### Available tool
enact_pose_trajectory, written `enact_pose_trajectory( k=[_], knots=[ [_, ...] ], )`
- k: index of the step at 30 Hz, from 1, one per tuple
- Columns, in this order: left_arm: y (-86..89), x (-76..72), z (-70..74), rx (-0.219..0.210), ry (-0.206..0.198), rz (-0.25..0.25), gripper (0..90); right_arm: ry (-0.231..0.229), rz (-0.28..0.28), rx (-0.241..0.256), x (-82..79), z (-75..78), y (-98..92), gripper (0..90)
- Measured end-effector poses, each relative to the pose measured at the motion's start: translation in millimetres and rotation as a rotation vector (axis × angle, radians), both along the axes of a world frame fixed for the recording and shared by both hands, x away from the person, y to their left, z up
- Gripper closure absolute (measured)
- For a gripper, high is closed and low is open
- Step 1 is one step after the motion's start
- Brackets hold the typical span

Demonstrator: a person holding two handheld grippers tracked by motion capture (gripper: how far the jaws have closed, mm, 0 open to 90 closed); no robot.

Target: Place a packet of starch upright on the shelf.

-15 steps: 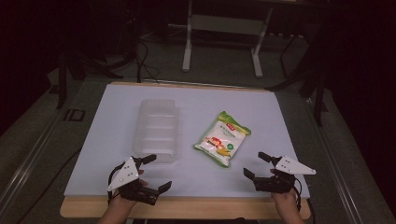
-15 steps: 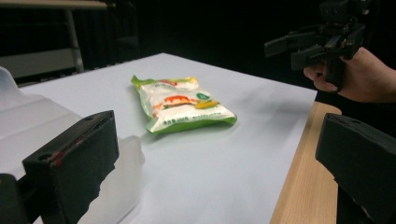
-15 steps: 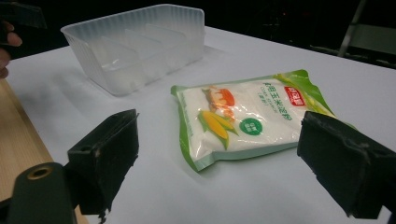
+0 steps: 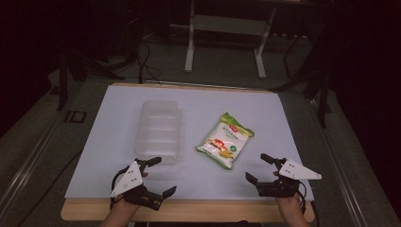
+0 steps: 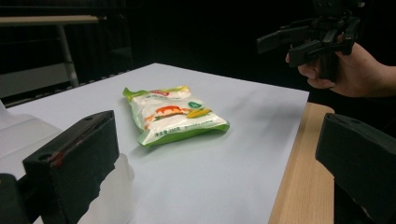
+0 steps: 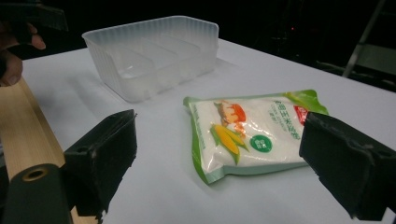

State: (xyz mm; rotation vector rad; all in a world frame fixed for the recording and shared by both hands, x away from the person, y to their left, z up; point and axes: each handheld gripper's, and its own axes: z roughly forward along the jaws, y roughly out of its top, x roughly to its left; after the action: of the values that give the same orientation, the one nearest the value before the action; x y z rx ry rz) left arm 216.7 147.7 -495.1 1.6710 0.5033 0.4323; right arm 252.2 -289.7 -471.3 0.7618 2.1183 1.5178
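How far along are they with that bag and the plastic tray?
Nothing looks done yet: the food bag lies flat on the white sheet, beside the empty clear tray. Left gripper and right gripper hover open near the table's front edge, holding nothing. Presumably grasping and placing the bag remain.

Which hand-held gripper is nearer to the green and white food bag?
The right hand-held gripper. It is just beyond the bag, at its near right corner. The left hand-held gripper is farther away, in front of the clear plastic tray.
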Motion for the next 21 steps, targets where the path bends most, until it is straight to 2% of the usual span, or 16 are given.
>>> enact_pose_trajectory(
  k=[5,8,9,13,15,19,21],
  knots=[
    [-0.5,-0.5,1.9,-0.007,0.011,0.001,0.0,-0.002,0.03,0.024,-4.4,8.8,6.0,10.9],
    [-1.0,-0.6,2.9,-0.009,0.01,0.001,0.0,-0.026,0.038,0.014,-6.1,13.5,9.9,10.9],
    [-2.2,-0.7,4.0,0.01,-0.002,0.012,0.0,-0.047,0.05,0.009,-5.4,17.9,14.0,10.3],
    [-3.5,-0.7,7.9,0.038,0.026,0.013,0.0,-0.084,0.028,-0.014,-1.7,27.3,18.4,10.3],
    [-3.6,-1.2,9.0,0.046,0.019,0.026,0.0,-0.095,0.02,-0.014,0.4,32.8,18.7,10.3],
    [-3.5,-1.8,10.2,0.026,0.018,0.019,0.0,-0.132,-0.005,-0.036,5.4,42.6,17.8,10.4],
    [-4.1,-2.8,10.9,0.031,0.015,0.03,0.0,-0.152,-0.009,-0.047,9.6,46.1,17.3,10.4]
  ],
)
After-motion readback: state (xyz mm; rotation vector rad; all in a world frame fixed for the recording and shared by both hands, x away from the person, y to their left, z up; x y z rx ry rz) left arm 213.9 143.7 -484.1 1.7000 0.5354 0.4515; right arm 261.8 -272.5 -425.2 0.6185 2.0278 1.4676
